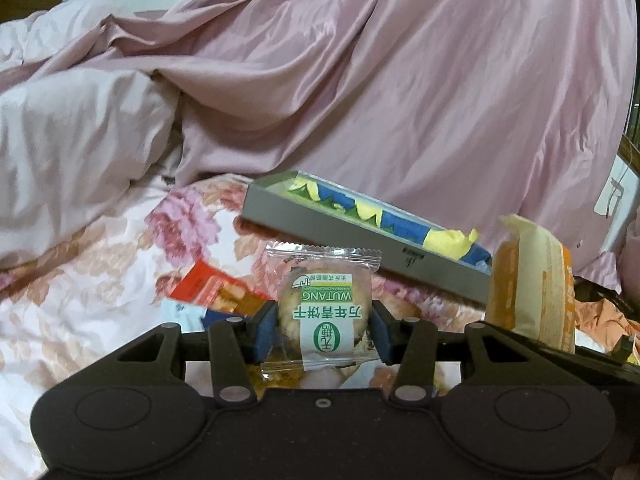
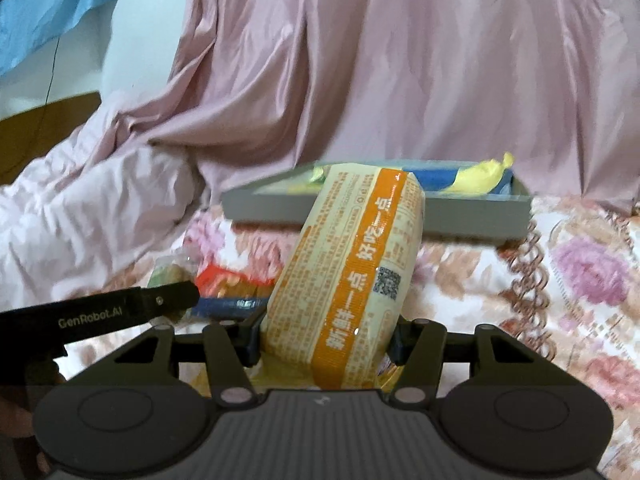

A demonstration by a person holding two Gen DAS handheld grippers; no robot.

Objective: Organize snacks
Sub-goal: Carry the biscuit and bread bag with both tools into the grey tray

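QR code (image 2: 387,281) — right view only

A biscuit packet (image 1: 325,312) is being held between the pads of the left gripper (image 1: 325,332), above a bedspread (image 1: 100,300), with a tray (image 1: 360,248) lying behind it. A snack bag (image 2: 348,276) is being held tilted in the right gripper (image 2: 326,340), before the same tray. More packets (image 2: 224,284) are lying on the bedspread left of the bag, and a curtain (image 2: 400,60) is hanging behind the tray.
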